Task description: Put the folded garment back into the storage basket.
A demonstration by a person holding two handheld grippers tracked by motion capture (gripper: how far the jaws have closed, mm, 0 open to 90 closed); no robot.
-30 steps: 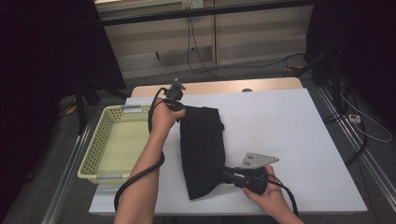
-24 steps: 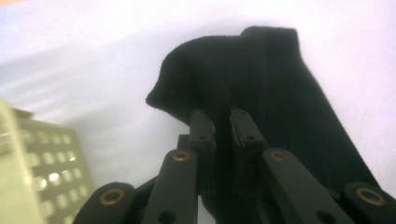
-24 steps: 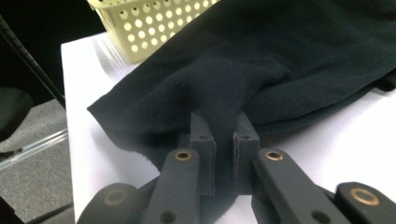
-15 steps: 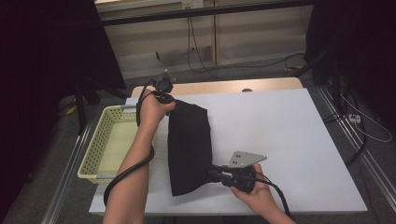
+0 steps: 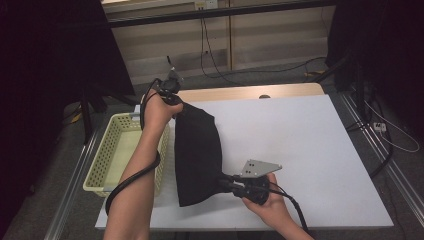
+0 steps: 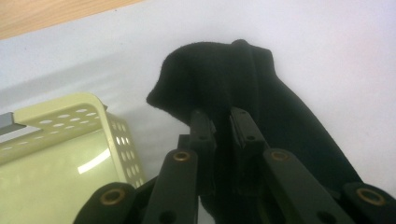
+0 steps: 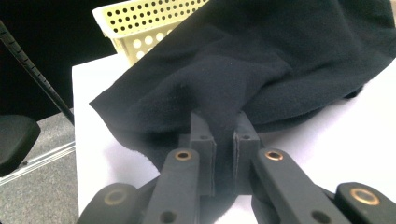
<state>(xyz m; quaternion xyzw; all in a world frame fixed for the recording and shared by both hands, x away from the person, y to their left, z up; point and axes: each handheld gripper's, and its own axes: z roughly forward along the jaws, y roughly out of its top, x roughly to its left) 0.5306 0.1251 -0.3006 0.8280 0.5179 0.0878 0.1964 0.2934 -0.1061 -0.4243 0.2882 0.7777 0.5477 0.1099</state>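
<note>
Comparing the high view with a second ago, the black cloth has shifted toward the yellow basket, stretched between the left tool at its far end and the right tool at its near edge, over the white tabletop. Left gripper view: the tool is closed on a cloth fold, the basket beside it. Right gripper view: the tool pinches the cloth hem, so the carry toward the basket looks underway.

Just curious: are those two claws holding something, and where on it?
Yes. The left gripper pinches the black cloth at its far end, the right gripper at its near edge.
</note>
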